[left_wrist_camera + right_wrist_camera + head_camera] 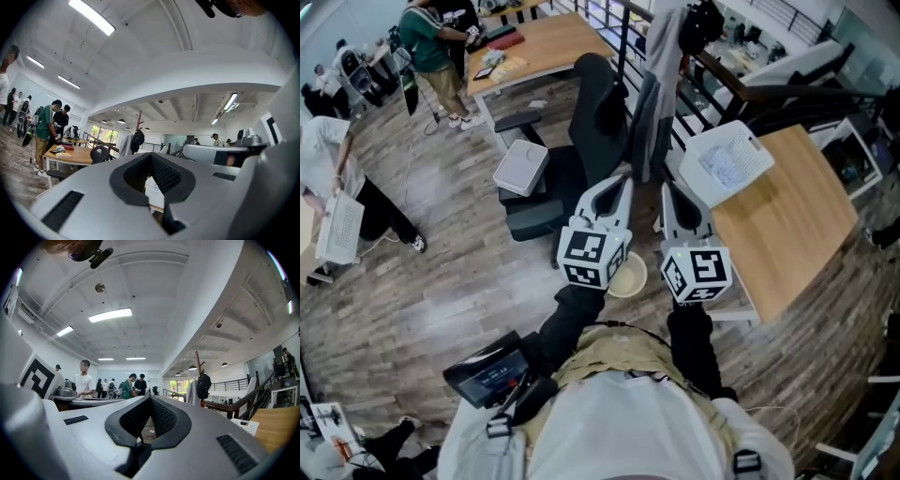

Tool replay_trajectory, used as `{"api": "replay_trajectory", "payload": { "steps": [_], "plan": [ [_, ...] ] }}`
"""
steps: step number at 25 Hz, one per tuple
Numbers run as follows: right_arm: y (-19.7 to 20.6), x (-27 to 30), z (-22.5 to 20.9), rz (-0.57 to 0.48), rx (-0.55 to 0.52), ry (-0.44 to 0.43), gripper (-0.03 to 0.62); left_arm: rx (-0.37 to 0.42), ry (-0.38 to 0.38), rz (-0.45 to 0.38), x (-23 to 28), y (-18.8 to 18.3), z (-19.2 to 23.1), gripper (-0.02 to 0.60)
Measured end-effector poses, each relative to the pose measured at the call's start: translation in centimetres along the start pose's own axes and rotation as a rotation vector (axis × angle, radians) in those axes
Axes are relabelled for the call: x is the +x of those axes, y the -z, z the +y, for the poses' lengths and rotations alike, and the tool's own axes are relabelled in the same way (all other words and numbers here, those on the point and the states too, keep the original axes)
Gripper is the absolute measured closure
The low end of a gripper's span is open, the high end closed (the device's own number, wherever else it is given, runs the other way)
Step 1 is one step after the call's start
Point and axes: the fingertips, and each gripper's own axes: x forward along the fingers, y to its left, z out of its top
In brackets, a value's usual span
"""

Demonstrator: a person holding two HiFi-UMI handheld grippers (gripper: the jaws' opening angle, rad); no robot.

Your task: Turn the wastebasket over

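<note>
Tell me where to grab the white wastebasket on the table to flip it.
Pinch the wastebasket by its rim on two opposite sides, one tongs each, coming from the table corner nearest you, where it sits. Its thin mesh walls suit a pinch. The left tongs and right tongs are both shut, so open them first. Whether its mouth faces up I cannot tell.

Two tools sit at mid-frame in the head view, the left tool (619, 187) and the right tool (673, 199). There are two marker cubes, one cube (592, 255) on the left tool and another cube (698, 272) on the right.

Two white wastebaskets show, one wastebasket (727, 164) at upper right and a second wastebasket (521, 167) left of centre.

There are two wooden counters, a right counter (797, 220) and a top counter (548, 42).

There is one black office chair (592, 117) and one round pale bowl (630, 277).

At least three people are at upper left: a person in green (427, 42), a person in black (461, 17) and a person in white (323, 164).
</note>
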Motion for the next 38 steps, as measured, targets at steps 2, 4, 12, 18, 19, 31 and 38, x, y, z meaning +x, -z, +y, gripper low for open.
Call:
{"api": "replay_trajectory", "payload": {
  "steps": [2, 4, 12, 18, 19, 31, 38],
  "plan": [
    [0.1, -0.1, 0.2, 0.002, -0.002, 0.004, 0.574, 0.001, 0.003, 0.005, -0.1, 0.1, 0.0, 0.58],
    [0.3, -0.2, 0.1, 0.004, -0.002, 0.004, 0.574, 0.003, 0.003, 0.004, -0.1, 0.3, -0.1, 0.58],
    [0.6, -0.7, 0.3, 0.013, 0.005, 0.003, 0.574, 0.008, 0.019, 0.008, -0.2, 0.6, -0.7, 0.58],
    [0.6, -0.9, 0.4, 0.024, 0.014, -0.001, 0.574, 0.003, 0.034, 0.021, -0.2, 0.5, -1.2, 0.58],
    [0.6, -0.9, 0.4, 0.025, 0.014, -0.001, 0.574, 0.004, 0.035, 0.021, -0.2, 0.5, -1.2, 0.58],
    [1.0, -1.4, 0.5, 0.029, 0.029, 0.006, 0.574, 0.009, 0.05, 0.037, -0.3, 1.0, -1.8, 0.58],
    [1.0, -1.6, 0.4, 0.031, 0.037, 0.014, 0.574, 0.007, 0.054, 0.043, -0.4, 1.1, -2.0, 0.58]
  ]
}}
